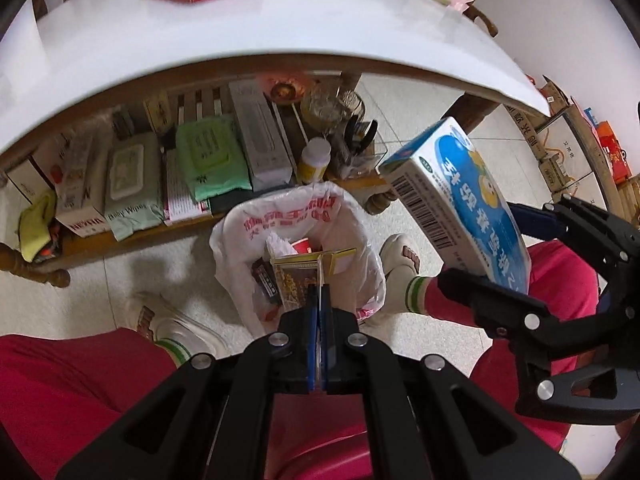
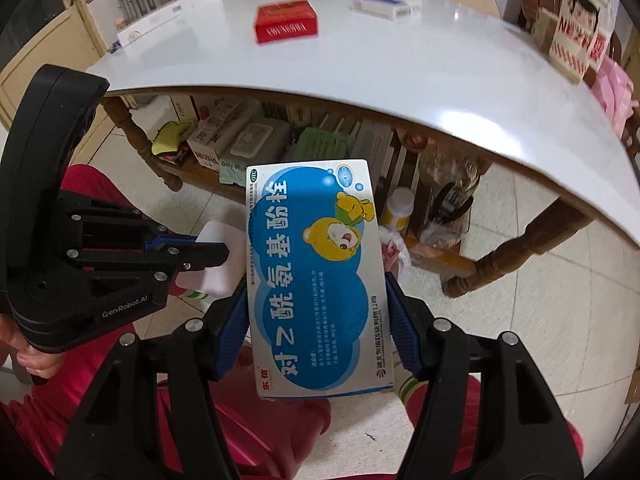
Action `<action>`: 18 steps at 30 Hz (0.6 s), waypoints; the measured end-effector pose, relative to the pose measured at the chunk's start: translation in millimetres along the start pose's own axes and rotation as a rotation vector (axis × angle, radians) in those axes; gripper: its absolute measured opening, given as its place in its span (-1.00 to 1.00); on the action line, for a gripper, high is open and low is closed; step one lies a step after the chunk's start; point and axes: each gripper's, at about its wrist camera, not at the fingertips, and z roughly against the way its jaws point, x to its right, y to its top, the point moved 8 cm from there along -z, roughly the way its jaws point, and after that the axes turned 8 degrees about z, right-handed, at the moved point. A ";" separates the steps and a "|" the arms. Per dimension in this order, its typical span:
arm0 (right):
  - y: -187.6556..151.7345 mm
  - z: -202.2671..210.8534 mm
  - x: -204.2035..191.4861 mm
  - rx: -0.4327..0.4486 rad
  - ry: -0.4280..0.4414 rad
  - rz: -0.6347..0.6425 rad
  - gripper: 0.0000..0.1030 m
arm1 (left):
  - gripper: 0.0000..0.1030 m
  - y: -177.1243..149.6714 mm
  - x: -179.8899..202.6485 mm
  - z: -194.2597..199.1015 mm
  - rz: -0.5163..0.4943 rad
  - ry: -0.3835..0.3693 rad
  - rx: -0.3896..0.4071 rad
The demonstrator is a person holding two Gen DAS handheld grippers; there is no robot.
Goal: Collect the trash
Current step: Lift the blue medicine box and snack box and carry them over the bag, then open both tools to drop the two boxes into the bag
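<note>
Left wrist: left hand-held gripper (image 1: 319, 294) pinched fully shut on a flat gold card packet (image 1: 298, 276), poised over the bag-lined bin (image 1: 298, 248) on the floor, likely for dropping. Bag's red print unreadable.

Right wrist: right hand-held gripper (image 2: 316, 320), half open, clamps blue medicine box (image 2: 316, 276) by its long edges; bear cartoon, "OTC". Red box (image 2: 286, 20) on worktop (image 2: 400, 72).

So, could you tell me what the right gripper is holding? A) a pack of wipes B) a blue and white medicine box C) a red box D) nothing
B: the right gripper has its pads pressed on both sides of the blue and white medicine box; the red box lies on the table.
</note>
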 end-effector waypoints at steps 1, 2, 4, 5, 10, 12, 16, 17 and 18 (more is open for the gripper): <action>-1.3 -4.9 2.6 -0.007 -0.003 -0.005 0.19 | -0.97 0.2 -0.8 -4.8 0.003 -0.004 -0.008; -2.5 -9.5 4.7 -0.012 -0.007 -0.011 0.19 | -0.97 0.7 -1.4 -8.8 0.007 -0.007 -0.014; -5.2 -20.6 11.0 -0.027 0.003 -0.040 0.19 | -0.97 1.9 -4.1 -18.5 0.015 -0.004 -0.029; -5.7 -23.7 12.9 -0.032 0.007 -0.048 0.19 | -0.97 2.7 -5.4 -23.6 0.024 -0.009 -0.038; -12.4 -50.9 24.2 -0.072 0.028 -0.098 0.20 | -0.97 6.4 -12.9 -50.2 0.056 -0.005 -0.083; -15.6 -63.1 28.2 -0.087 0.027 -0.112 0.20 | -0.97 6.8 -16.0 -64.4 0.070 -0.005 -0.105; -21.8 -90.5 34.1 -0.124 0.032 -0.143 0.20 | -0.97 5.7 -24.1 -88.1 0.099 0.014 -0.142; -24.1 -99.6 34.8 -0.138 0.032 -0.148 0.20 | -0.97 5.1 -26.0 -93.6 0.110 0.014 -0.154; -26.1 -105.8 35.3 -0.147 0.028 -0.151 0.20 | -0.97 4.1 -30.2 -101.5 0.128 0.017 -0.172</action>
